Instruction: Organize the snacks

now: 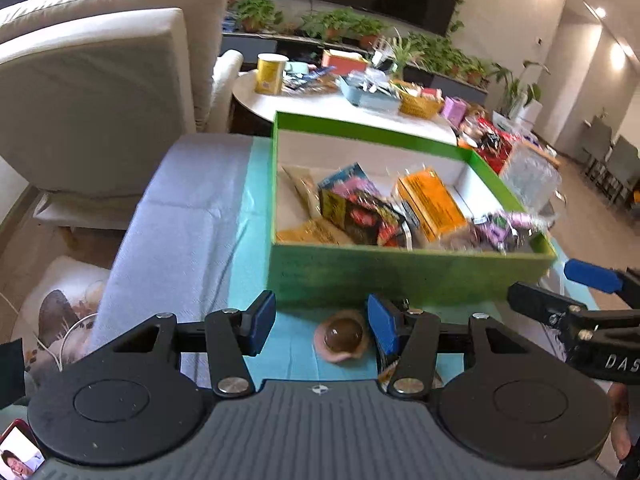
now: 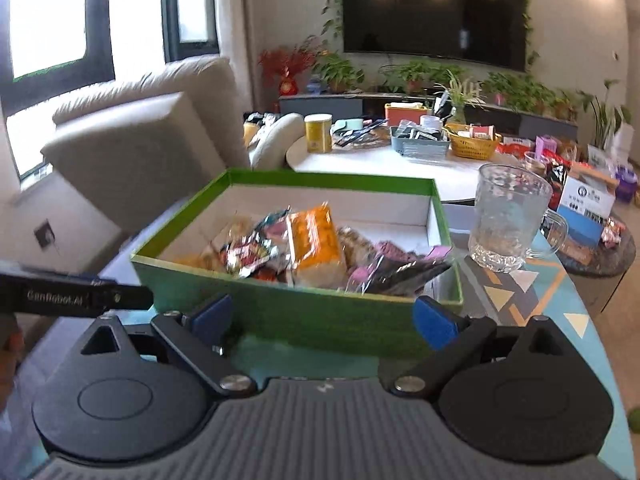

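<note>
The table, under a teal cover, carries a green box at twelve o'clock from both tools, its near wall just ahead of the fingertips. The box holds loose snack packets: an orange packet near centre, a dark red-and-black packet at its nine o'clock, a purple wrapper at its three o'clock. A glass mug stands at two o'clock from the right tool, just beside the box. A small round jelly cup lies on the table before the box, between the left tool's fingers but not touched. The left tool stands open, holding nothing; the right tool likewise open and empty. Judgement: the cup is light, smooth and likely slippery with a soft body; take it across its widest rim, with mild pressure. The packets are light and crinkly; pinch a sealed edge.
</note>
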`<action>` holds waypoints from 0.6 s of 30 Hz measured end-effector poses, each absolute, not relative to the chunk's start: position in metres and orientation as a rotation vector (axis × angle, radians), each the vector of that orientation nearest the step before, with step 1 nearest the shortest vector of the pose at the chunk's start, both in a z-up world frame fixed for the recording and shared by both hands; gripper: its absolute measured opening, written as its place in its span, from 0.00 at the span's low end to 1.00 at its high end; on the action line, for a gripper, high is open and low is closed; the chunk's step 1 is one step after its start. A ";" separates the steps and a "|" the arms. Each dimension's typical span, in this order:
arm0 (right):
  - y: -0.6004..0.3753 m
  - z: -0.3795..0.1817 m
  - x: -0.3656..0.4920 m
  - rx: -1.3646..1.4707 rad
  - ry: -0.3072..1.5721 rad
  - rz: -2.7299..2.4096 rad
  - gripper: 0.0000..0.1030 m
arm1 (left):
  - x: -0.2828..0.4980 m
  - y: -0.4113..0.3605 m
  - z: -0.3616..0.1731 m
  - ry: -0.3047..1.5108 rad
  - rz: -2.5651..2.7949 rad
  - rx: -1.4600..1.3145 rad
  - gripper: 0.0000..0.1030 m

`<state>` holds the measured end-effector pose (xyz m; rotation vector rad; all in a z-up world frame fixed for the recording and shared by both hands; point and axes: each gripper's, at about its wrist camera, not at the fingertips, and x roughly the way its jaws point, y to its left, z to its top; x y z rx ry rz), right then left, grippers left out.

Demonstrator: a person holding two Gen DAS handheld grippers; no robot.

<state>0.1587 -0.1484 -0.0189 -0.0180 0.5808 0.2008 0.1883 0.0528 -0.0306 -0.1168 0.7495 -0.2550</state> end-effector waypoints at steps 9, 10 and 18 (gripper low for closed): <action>-0.149 -0.037 0.145 -0.066 0.641 0.210 0.64 | 0.198 0.035 -0.059 0.821 -0.322 -0.070 0.46; -0.150 -0.040 0.144 -0.060 0.651 0.206 0.64 | 0.200 0.032 -0.063 0.833 -0.334 -0.071 0.46; -0.157 -0.050 0.141 0.008 0.717 0.188 0.64 | 0.193 0.029 -0.066 0.783 -0.388 -0.080 0.24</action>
